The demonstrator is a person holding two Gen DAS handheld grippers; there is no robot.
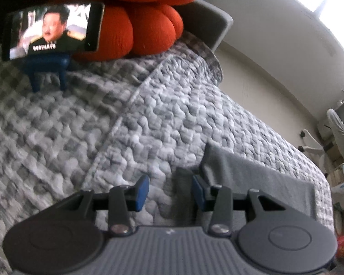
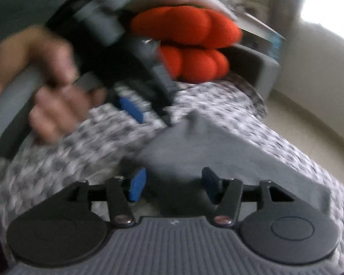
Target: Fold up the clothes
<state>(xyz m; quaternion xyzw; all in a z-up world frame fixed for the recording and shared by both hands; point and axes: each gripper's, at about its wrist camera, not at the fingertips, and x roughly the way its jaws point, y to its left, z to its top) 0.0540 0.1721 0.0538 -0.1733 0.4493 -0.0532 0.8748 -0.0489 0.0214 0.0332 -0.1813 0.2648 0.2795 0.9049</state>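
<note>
The grey cloth (image 1: 259,171) lies on the quilt (image 1: 149,119), well below the orange cushion (image 1: 144,23). Left tongs (image 1: 169,192) part open, one pad against the cloth's corner, gripping nothing. Right tongs (image 2: 174,185) open over the cloth, empty. A loose pinch could drag the fold askew; the puffy quilt may snag. A phone (image 1: 52,32) stands beside the cushion; pale walls beyond.

Home bedroom, quilted bedspread (image 1: 172,114), orange cushion (image 1: 137,23), propped phone (image 1: 52,32)

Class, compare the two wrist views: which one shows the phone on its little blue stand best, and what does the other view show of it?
The left wrist view. The phone sits sharp at upper left, screen lit, on its blue stand on the quilt, before the orange cushion. In the blurred right wrist view, it cannot be made out.
</note>
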